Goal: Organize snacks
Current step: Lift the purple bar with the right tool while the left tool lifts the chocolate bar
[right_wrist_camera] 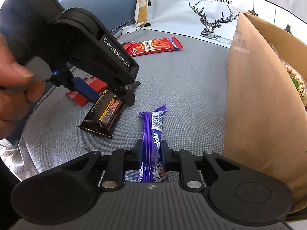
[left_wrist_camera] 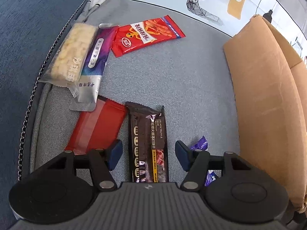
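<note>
My left gripper is open, its fingers on either side of a black truffle-ham cracker pack that lies on the grey cushion; the same pack shows in the right wrist view under that gripper. My right gripper is shut on a purple chocolate bar, whose end also shows in the left wrist view. A plain red pack, a red printed snack pack, a purple-and-silver pack and a clear rice-crisp pack lie further off.
An open cardboard box stands at the right with a bag of nuts inside; its flap shows in the left wrist view. A deer-print pillow lies behind. The blue sofa arm borders the left.
</note>
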`<state>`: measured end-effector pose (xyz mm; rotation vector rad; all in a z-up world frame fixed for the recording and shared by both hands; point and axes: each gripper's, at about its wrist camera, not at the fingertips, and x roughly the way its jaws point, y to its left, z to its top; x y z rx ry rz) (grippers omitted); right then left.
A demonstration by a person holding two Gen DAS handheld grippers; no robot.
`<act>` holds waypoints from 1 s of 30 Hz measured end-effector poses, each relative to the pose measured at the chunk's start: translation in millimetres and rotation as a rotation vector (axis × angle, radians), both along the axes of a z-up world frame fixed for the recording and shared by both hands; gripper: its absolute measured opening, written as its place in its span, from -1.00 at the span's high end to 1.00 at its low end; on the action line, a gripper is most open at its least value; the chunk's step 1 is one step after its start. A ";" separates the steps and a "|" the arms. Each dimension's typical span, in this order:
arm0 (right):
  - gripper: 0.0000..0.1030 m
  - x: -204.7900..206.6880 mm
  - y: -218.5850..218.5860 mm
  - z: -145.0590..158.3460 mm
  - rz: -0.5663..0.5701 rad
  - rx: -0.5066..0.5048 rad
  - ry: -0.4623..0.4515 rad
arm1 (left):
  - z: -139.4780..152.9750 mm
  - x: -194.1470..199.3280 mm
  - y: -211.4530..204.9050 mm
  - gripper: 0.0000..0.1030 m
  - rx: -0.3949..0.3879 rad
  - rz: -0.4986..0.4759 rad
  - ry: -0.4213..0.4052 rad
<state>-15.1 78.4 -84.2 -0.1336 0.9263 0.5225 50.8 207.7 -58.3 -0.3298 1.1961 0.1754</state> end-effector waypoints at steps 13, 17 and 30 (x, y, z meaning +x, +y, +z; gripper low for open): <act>0.62 -0.2 3.7 -1.3 0.003 -0.014 -0.007 | 1.7 2.8 -6.6 -0.22 0.066 -0.062 0.007; 0.64 -1.1 4.7 -1.5 0.007 -0.018 -0.016 | 4.3 3.7 -10.3 0.16 0.123 -0.104 0.004; 0.62 -1.9 4.9 -1.8 0.001 -0.025 -0.010 | 4.8 3.5 -12.6 0.17 0.118 -0.127 0.001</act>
